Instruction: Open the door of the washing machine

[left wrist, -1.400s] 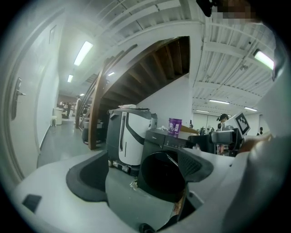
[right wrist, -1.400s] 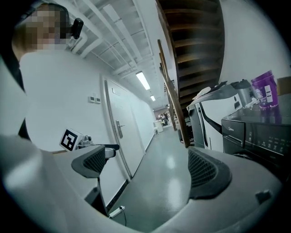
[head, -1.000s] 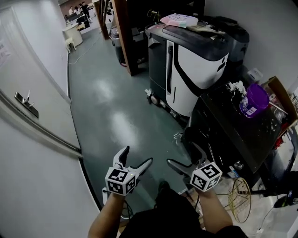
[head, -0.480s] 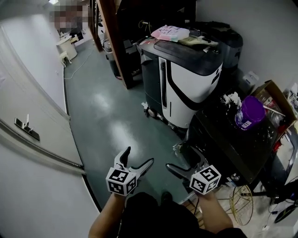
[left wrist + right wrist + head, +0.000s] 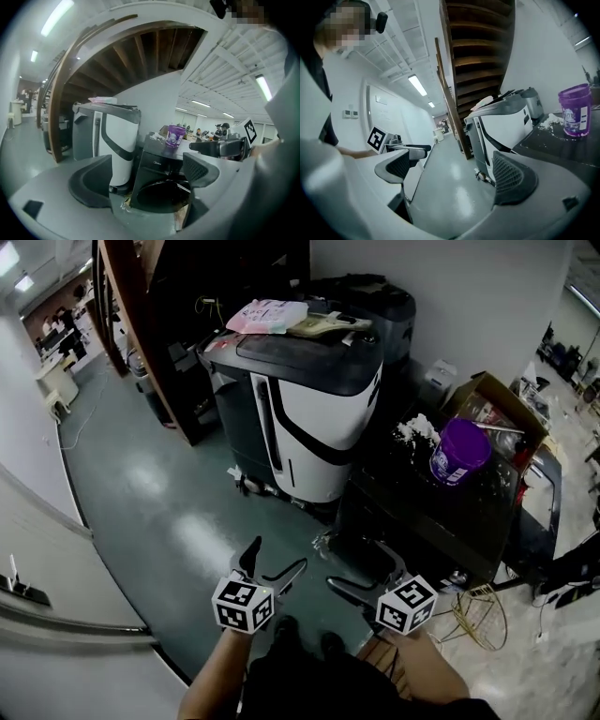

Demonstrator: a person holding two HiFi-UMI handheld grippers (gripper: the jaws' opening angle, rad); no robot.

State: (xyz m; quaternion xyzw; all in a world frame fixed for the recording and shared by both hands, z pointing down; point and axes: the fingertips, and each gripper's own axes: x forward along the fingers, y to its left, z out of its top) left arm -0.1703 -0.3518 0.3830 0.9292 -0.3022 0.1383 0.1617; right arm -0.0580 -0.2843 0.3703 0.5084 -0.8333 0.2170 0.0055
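Glossy grey-green floor (image 5: 159, 521) is bearing a black washing machine (image 5: 422, 512) and, just beside it, a white-and-grey wheeled unit (image 5: 309, 418). On the washer's top a purple tub (image 5: 459, 452) and a white clump (image 5: 412, 430) are sitting; a pink packet (image 5: 267, 315) is lying on the unit's lid.

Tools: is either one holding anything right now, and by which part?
Nothing is held. The left tool and right tool are both open and empty, short of the washing machine.
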